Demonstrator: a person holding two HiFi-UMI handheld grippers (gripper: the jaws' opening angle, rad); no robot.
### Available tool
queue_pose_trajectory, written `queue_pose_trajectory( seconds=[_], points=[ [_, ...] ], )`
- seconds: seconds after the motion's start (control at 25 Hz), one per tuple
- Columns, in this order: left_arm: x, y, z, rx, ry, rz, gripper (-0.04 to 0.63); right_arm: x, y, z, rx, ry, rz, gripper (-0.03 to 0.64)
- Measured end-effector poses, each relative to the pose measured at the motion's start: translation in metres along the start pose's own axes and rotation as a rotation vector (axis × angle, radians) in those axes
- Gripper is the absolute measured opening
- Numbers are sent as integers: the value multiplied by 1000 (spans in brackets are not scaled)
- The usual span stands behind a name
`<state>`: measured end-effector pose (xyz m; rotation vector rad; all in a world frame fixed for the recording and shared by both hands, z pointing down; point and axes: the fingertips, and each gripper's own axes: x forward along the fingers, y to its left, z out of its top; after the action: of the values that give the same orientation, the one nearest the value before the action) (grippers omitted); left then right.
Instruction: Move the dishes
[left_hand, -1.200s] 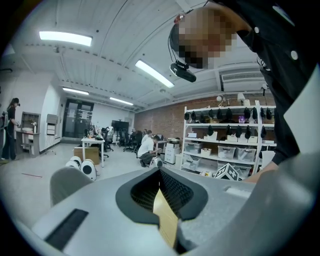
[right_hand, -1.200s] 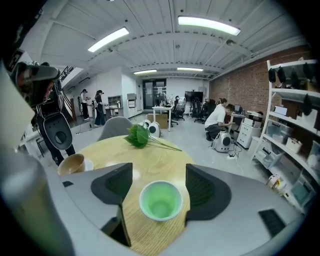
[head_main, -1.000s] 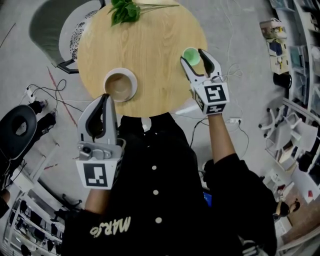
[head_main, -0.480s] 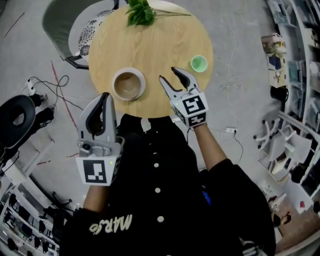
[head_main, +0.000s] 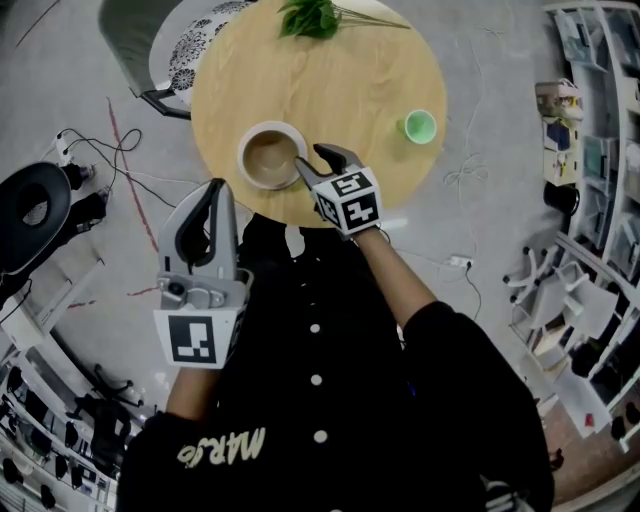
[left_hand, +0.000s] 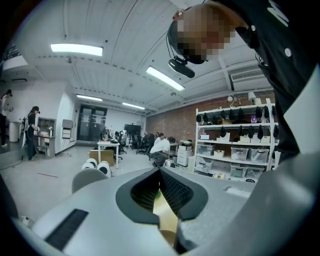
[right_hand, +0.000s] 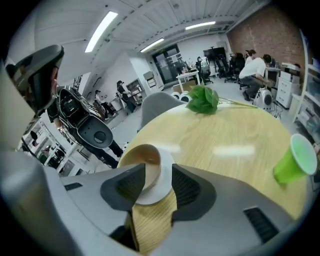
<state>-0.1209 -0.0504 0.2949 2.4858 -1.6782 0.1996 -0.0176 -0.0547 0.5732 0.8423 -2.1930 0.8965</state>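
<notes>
A white bowl (head_main: 270, 155) with a tan inside stands at the near left of the round wooden table (head_main: 340, 80). My right gripper (head_main: 308, 157) is open and straddles the bowl's near right rim. In the right gripper view one pad sits inside the bowl (right_hand: 150, 162) and the other outside it, at the right gripper (right_hand: 159, 180). A green cup (head_main: 420, 126) stands at the table's right edge, also shown as the green cup (right_hand: 294, 160). My left gripper (head_main: 213, 190) is shut and empty, held off the table near my body.
A green leafy sprig (head_main: 312, 17) lies at the table's far edge. A grey chair (head_main: 140, 40) with a patterned seat stands behind the table on the left. Cables and a black chair base (head_main: 30, 215) are on the floor at left, shelves (head_main: 600, 120) at right.
My right gripper has swung left from the green cup across the table's near edge to the white bowl, and now straddles its rim. The left gripper has barely moved.
</notes>
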Motion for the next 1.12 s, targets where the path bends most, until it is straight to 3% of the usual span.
queue_pose_trajectory(
  seconds=[0.56, 0.76, 1.12],
  points=[
    [0, 6, -19, -12, 34, 1, 3, 41, 4, -23, 171, 107, -37, 66],
    [0, 4, -22, -15, 38, -1, 3, 43, -1, -25, 172, 111, -101, 18],
    [0, -4, -19, -11, 37, -15, 3, 41, 7, -20, 183, 83, -84, 12]
  ],
)
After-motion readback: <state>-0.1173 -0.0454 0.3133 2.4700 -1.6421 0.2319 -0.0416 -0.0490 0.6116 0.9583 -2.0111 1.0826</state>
